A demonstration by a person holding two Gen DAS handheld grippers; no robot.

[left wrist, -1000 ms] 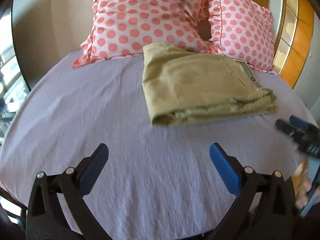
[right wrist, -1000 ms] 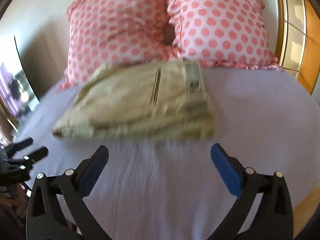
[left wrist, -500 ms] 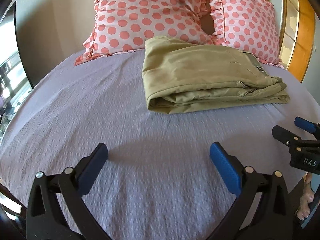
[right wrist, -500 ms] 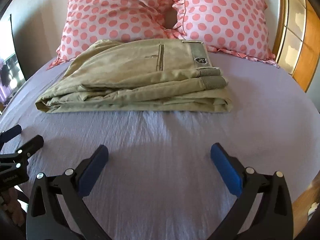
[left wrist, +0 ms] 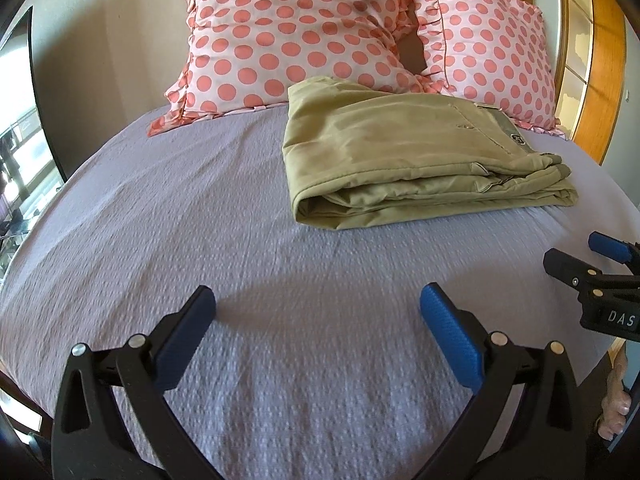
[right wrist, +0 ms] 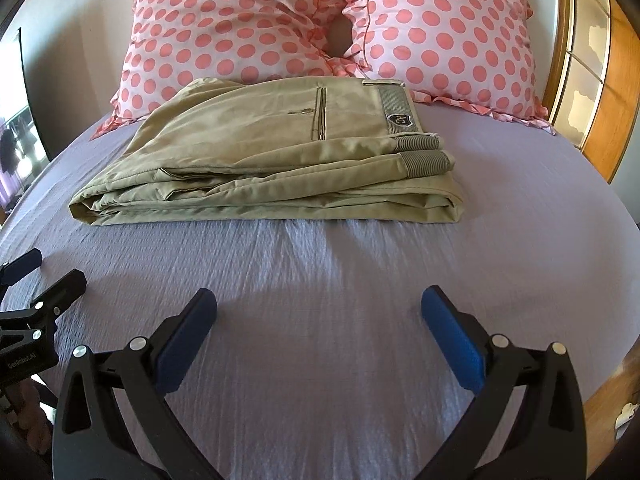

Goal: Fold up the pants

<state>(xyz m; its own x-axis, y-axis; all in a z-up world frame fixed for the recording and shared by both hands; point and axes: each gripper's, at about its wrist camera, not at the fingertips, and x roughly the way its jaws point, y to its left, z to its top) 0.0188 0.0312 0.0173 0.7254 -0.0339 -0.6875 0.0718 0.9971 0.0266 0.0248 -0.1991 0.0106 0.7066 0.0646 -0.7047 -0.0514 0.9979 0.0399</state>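
Note:
The khaki pants lie folded in a flat stack on the lilac bedsheet, just in front of the pillows. In the right wrist view the pants show the waistband and a back pocket on top. My left gripper is open and empty, low over the sheet, well short of the pants. My right gripper is open and empty, also short of the pants. The right gripper also shows at the right edge of the left wrist view, and the left gripper at the left edge of the right wrist view.
Two pink polka-dot pillows lean against the wall behind the pants. A wooden frame with glass panes stands at the right of the bed. The bed's edge runs close to both grippers.
Both grippers have drawn back a little from the folded pants and steadied; the views have sharpened. The pants have not moved. Both grippers stay open.

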